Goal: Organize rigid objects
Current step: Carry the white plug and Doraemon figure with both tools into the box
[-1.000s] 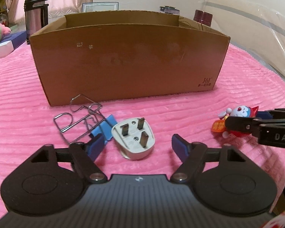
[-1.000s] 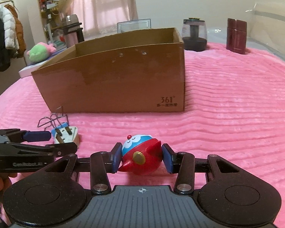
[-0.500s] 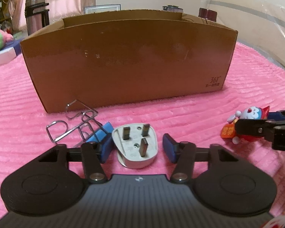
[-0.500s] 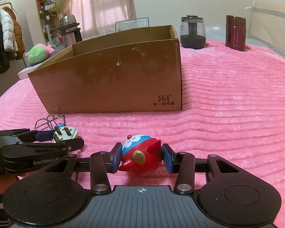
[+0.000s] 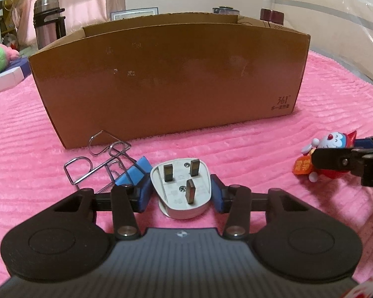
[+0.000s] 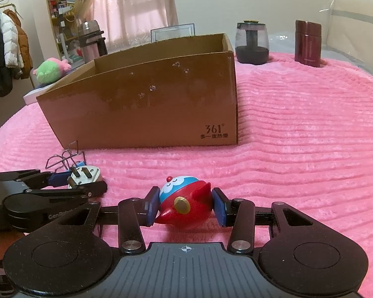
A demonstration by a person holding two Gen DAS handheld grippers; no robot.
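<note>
Pink ribbed plush blanket [image 5: 24, 136] underneath everything. Seeing a brown cardboard box [image 5: 166, 79], open-topped, smooth-walled, scuffed with pale specks, printed "361°" at the lower corner.

Left wrist view: closing the left tool [image 5: 180, 191] on a white plug [image 5: 180, 193], a rounded-triangle plastic body lying on the blanket just in front of the box, three flat metal pins facing up, blue pads meeting its two sides. Spotting a blue binder clip [image 5: 136, 171] just beside the plug, against the left pad, tangled with a bent wire puzzle [image 5: 99, 159] of shiny thin steel loops. Catching the toy's face from the side, plus an orange tag on its front, only here.

Right wrist view: clamping the right tool [image 6: 185, 203] narrowly on a glossy toy figure [image 6: 184, 203], egg-shaped, red body, blue-and-white head, gold disc on its back, resting on the blanket well right of the plug. Seeing the box's inside rim and its short end wall only here; contents not showing.

Picking up background only here: glass jar [image 6: 252, 42] with a dark base, dark red canister [image 6: 308, 42], coats [image 6: 5, 49] hanging on a rail. Finding a steel flask [image 5: 47, 19] and a green-pink plush toy [image 6: 49, 70] in both views.
</note>
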